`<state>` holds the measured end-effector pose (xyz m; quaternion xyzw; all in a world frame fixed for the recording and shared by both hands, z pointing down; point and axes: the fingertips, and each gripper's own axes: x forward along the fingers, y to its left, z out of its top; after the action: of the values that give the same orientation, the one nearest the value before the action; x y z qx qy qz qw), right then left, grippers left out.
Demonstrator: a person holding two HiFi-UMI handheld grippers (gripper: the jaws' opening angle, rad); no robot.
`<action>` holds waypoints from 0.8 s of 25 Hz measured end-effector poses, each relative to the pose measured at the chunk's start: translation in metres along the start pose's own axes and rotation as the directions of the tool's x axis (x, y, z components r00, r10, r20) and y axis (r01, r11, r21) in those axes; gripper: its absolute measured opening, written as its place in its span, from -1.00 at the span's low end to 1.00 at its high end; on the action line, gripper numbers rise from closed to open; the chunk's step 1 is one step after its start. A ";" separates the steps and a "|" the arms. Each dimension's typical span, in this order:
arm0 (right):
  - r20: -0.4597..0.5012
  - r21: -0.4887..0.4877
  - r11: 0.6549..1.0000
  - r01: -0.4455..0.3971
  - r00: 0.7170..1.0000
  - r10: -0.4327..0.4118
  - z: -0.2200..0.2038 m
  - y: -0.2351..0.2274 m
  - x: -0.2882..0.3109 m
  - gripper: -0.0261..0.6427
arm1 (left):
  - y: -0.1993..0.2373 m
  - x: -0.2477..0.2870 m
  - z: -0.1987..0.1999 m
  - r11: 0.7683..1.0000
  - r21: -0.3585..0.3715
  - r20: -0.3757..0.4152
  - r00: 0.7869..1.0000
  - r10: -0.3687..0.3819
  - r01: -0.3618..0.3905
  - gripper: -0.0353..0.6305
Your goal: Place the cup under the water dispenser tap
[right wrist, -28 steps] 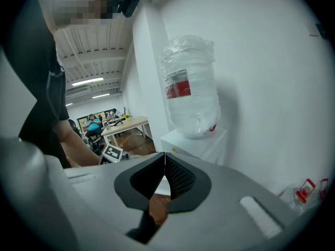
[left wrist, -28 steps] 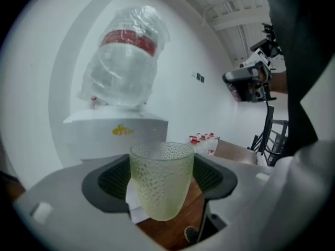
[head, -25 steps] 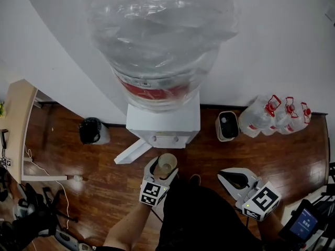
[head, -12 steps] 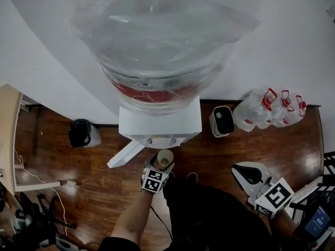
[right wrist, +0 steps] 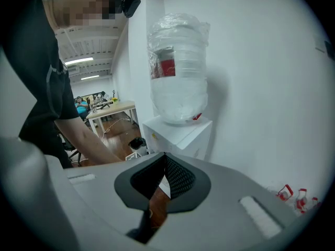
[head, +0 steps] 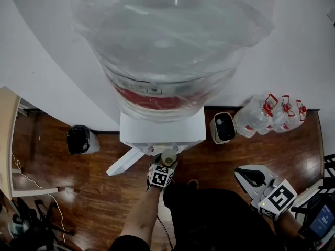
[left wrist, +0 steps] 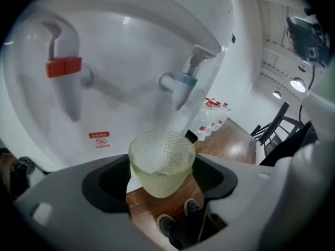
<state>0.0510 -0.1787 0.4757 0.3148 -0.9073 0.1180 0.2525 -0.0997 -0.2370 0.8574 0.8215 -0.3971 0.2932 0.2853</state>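
A pale green dimpled glass cup [left wrist: 161,163] stands upright between the pads of my left gripper [left wrist: 162,178], which is shut on it. Above and just right of the cup's rim hangs the blue tap [left wrist: 180,86]. The red tap [left wrist: 65,77] is farther left. In the head view the cup [head: 168,156] and left gripper [head: 167,162] sit right at the front of the white water dispenser [head: 162,127], under its big bottle [head: 167,46]. My right gripper [head: 252,176] hangs low at the right, shut and empty, well away from the dispenser [right wrist: 178,130].
A black bin [head: 78,139] stands left of the dispenser, and a small white bin [head: 224,127] to its right. Several spare water bottles [head: 270,114] line the wall beyond. A white board [head: 125,161] leans at the dispenser's base. The floor is dark wood.
My left gripper has carried the cup down and forward, up to the dispenser's front under the taps. The right gripper has drifted slightly to the right and stays shut.
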 end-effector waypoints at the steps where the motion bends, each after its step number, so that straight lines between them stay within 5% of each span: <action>1: 0.000 -0.001 1.000 0.000 1.000 0.000 -0.001 0.000 0.002 -0.92 | 0.000 0.004 0.004 1.000 0.023 0.029 1.000 0.011 -0.012 -0.12; 7: -0.031 -0.023 1.000 0.004 1.000 -0.005 -0.027 -0.007 0.021 -0.92 | 0.005 0.041 0.014 0.995 0.088 0.193 0.981 0.038 -0.056 -0.13; 12: -0.061 -0.078 0.997 -0.019 0.998 0.014 -0.047 0.000 0.037 -0.92 | 0.012 0.064 -0.009 0.988 0.136 0.185 0.982 0.044 -0.070 -0.13; 20: -0.068 -0.068 0.995 -0.077 0.995 0.072 -0.032 0.008 0.062 -0.91 | 0.012 0.071 -0.008 0.993 0.115 0.195 0.981 -0.001 -0.022 -0.12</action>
<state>0.0163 -0.1927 0.5355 0.2676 -0.9133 0.1056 0.2883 -0.0750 -0.2721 0.9156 0.8594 -0.4097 0.2358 0.1950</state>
